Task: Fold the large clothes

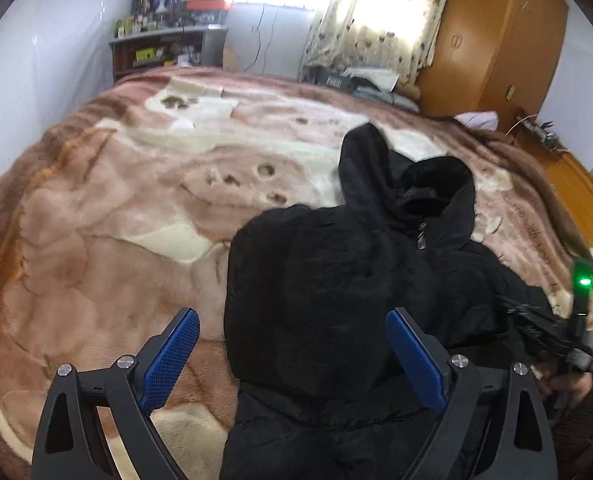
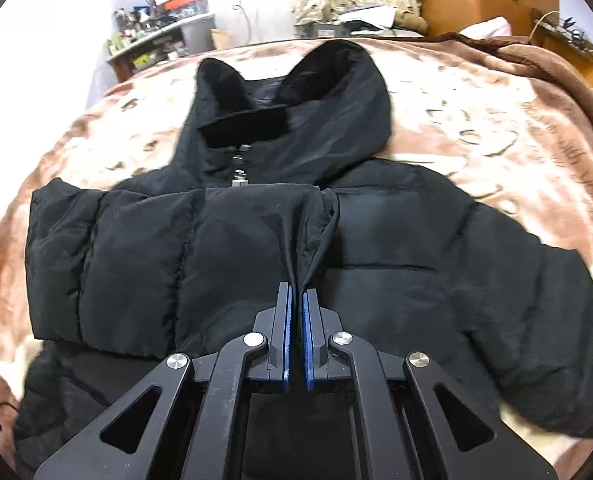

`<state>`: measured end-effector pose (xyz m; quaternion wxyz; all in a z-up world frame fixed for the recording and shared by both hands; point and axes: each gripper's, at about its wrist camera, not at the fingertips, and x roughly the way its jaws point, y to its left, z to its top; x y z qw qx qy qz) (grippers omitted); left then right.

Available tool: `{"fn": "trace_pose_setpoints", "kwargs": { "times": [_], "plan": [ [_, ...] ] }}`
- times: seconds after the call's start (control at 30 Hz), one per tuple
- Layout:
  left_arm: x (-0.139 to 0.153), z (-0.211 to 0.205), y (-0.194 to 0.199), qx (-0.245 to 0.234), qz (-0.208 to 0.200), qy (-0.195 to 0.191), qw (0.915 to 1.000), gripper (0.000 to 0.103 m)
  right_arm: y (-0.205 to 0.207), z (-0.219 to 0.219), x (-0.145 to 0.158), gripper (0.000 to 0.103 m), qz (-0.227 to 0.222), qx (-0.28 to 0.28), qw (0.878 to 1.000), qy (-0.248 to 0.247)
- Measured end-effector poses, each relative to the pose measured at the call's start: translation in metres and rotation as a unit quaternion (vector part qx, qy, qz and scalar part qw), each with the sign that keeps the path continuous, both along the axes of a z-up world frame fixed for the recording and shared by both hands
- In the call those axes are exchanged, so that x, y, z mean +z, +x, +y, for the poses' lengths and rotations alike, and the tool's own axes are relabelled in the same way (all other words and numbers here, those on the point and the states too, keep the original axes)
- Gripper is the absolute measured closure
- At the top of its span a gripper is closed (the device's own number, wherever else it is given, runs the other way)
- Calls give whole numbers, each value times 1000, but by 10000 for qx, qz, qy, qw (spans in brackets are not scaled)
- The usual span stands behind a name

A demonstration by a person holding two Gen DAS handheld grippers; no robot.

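A black padded jacket [image 2: 136, 248] lies face up on the bed's brown and cream blanket [image 2: 496, 120], with its hood [image 2: 336, 120] pointing away and a sleeve folded across the chest. My right gripper [image 2: 297, 286] is shut on a pinched ridge of jacket fabric near the middle of the chest. In the left wrist view the jacket [image 1: 336, 272] fills the lower right. My left gripper [image 1: 292, 314] stands open above its left part, one blue finger [image 1: 172, 360] over the blanket and the other over the cloth. Nothing is held between them.
At the right edge a hand [image 1: 572, 388] holds a device with a green light [image 1: 584, 281]. A cluttered shelf [image 1: 164, 44] stands past the far left of the bed, with a curtained window [image 1: 376, 20] and a wooden wardrobe [image 1: 496, 40] further right. Folded things [image 1: 368, 80] lie at the bed's far edge.
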<state>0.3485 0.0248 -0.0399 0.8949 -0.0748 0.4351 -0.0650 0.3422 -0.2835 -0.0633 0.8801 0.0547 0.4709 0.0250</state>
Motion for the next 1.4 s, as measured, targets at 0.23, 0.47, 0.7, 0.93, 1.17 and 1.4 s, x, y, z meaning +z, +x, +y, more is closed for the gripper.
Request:
{"fn": "trace_pose_setpoints", "kwargs": {
  "times": [0.23, 0.47, 0.7, 0.93, 1.17, 1.4],
  "plan": [
    [-55, -15, 40, 152, 675, 203, 9974, 9, -5, -13, -11, 98, 198, -109, 9997, 130],
    [-73, -25, 46, 151, 789, 502, 9955, 10, -13, -16, -20, 97, 197, -137, 9997, -75],
    [-59, -29, 37, 202, 673, 637, 9955, 10, -33, -18, 5, 86, -140, -213, 9996, -83],
    [-30, -44, 18, 97, 488, 538, 9973, 10, -75, -56, 39, 70, -441, -517, 9976, -131],
    [3, -75, -6, -156, 223, 464, 9986, 10, -134, -144, 52, 49, -436, -1371, 9887, -424],
    [20, -130, -31, -689, -36, 720, 9950, 10, -204, -248, 44, 38, -210, -2630, 9630, -556]
  ]
}}
